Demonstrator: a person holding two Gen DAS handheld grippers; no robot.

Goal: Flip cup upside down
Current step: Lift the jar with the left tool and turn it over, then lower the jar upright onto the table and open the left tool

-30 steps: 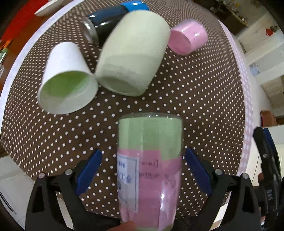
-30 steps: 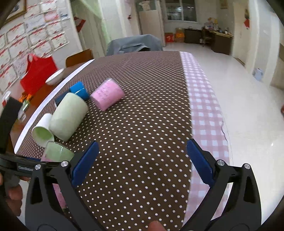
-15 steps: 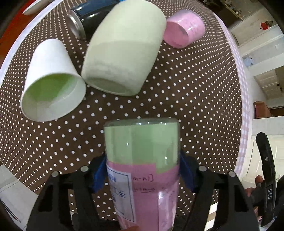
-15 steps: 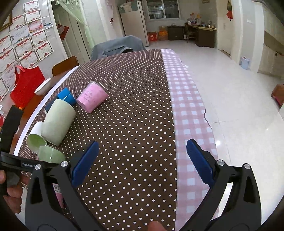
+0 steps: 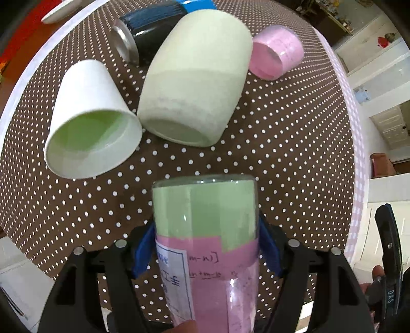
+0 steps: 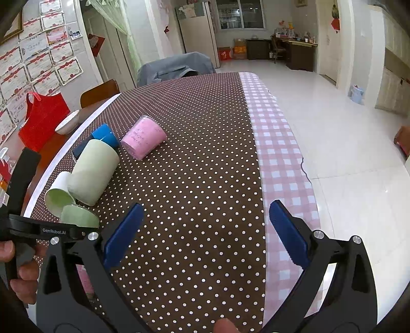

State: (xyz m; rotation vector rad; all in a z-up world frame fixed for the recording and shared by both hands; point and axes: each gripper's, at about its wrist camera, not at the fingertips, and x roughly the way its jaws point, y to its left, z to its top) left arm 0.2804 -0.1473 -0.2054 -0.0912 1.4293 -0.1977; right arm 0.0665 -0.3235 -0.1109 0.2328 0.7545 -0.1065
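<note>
My left gripper (image 5: 205,249) is shut on a clear cup lined with green and pink paper (image 5: 205,230), its blue pads pressed on both sides; the cup points away from me above the near table edge. In the right wrist view the same cup (image 6: 78,217) shows at the left, behind the left gripper's body. My right gripper (image 6: 205,231) is open and empty over the dotted brown tablecloth (image 6: 192,153). A pale green cup (image 5: 197,79), a white paper cup (image 5: 89,120), a pink cup (image 5: 276,52) and a dark blue cup (image 5: 148,23) lie on their sides.
A pink checked cloth strip (image 6: 276,158) runs along the table's right edge, with white floor beyond. A white bowl (image 6: 67,123) and red bag (image 6: 41,120) sit at the far left of the table. A chair (image 6: 100,92) stands behind.
The left gripper closed its blue pads onto the green and pink cup and holds it. The right gripper tilted up a little and stayed open.
</note>
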